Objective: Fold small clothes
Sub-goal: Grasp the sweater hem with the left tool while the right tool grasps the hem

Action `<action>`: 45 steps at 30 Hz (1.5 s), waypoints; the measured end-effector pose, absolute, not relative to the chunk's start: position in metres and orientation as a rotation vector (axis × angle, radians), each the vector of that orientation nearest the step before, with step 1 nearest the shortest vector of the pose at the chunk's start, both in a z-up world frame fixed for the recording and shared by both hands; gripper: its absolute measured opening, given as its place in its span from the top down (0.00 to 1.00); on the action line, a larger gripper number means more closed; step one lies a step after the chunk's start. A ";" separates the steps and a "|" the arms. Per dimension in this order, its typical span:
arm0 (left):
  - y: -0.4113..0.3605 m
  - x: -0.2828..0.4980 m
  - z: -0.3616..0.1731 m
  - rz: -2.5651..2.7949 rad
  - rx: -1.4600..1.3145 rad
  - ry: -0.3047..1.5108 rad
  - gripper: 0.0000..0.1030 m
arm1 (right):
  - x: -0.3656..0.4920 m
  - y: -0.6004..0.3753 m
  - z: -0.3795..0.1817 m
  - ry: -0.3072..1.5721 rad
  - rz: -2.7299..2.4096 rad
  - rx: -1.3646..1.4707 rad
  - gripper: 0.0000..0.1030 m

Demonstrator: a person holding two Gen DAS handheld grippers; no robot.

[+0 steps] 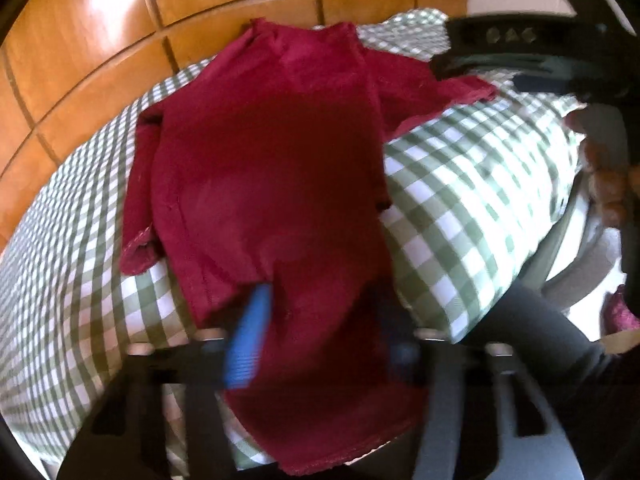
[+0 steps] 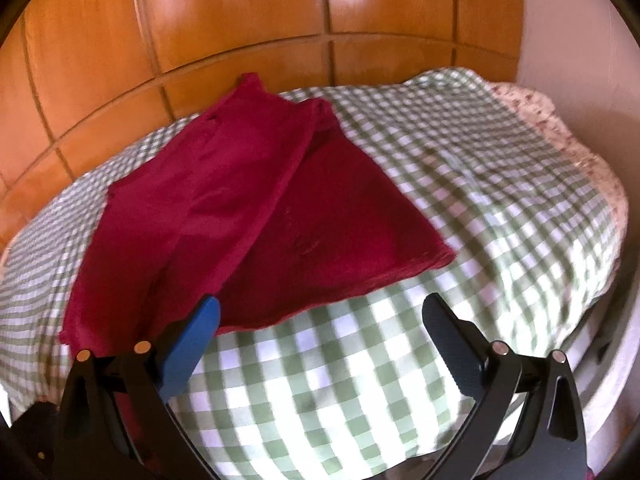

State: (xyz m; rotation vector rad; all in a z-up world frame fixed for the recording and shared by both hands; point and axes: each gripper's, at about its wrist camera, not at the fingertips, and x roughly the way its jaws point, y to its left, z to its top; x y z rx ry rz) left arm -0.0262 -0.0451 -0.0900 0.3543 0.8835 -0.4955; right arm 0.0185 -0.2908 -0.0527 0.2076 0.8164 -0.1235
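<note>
A dark red long-sleeved top [image 1: 272, 152] lies on a green-and-white checked cloth [image 1: 472, 184]. Its near hem drapes over my left gripper [image 1: 320, 320]. One blue pad [image 1: 248, 340] shows beside the cloth and the other finger is hidden under it, so the left jaws look shut on the hem. In the right wrist view the red top [image 2: 224, 216] lies partly folded on the left. My right gripper [image 2: 320, 320] is open and empty, hovering over the checked cloth [image 2: 460, 200] just right of the top's hem. The right gripper [image 1: 532, 64] also shows in the left wrist view, near a sleeve end.
An orange wooden panelled wall [image 2: 240, 20] stands right behind the surface. A floral-patterned edge [image 2: 576, 152] and a pale wall [image 2: 568, 20] are at the right. The person's hand and dark-clad leg [image 1: 540, 320] are at the right of the left wrist view.
</note>
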 end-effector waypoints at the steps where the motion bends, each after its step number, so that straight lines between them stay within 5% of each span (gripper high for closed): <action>1: -0.043 -0.026 -0.087 -0.503 0.341 0.878 0.91 | 0.021 -0.290 -0.054 0.831 -0.088 0.227 0.18; 6: -0.015 -0.019 -0.065 -0.567 0.170 0.871 0.96 | 0.037 -0.278 -0.076 0.969 0.179 0.401 0.51; 11: 0.024 -0.001 -0.034 -0.553 -0.030 0.847 0.96 | 0.056 -0.247 -0.091 1.059 0.318 0.425 0.59; 13: 0.045 0.009 -0.020 -0.546 -0.131 0.820 0.97 | 0.062 -0.239 -0.090 1.060 0.326 0.403 0.82; 16: 0.073 0.029 0.001 -0.501 -0.229 0.778 0.98 | 0.065 -0.232 -0.073 1.034 0.344 0.314 0.92; 26: 0.190 0.128 0.045 -0.185 -0.420 0.674 0.99 | 0.086 -0.341 0.029 0.698 0.039 0.113 0.92; 42: 0.288 0.269 0.014 0.362 -0.339 0.815 1.00 | 0.226 -0.563 0.036 0.783 -0.583 0.226 0.92; 43: 0.290 0.270 0.011 0.359 -0.339 0.828 0.96 | 0.226 -0.561 0.033 0.787 -0.592 0.227 0.86; 44: 0.290 0.270 0.009 0.357 -0.345 0.838 0.75 | 0.226 -0.563 0.029 0.790 -0.605 0.227 0.80; 45: 0.291 0.268 0.007 0.366 -0.350 0.845 0.58 | 0.224 -0.562 0.028 0.778 -0.617 0.227 0.54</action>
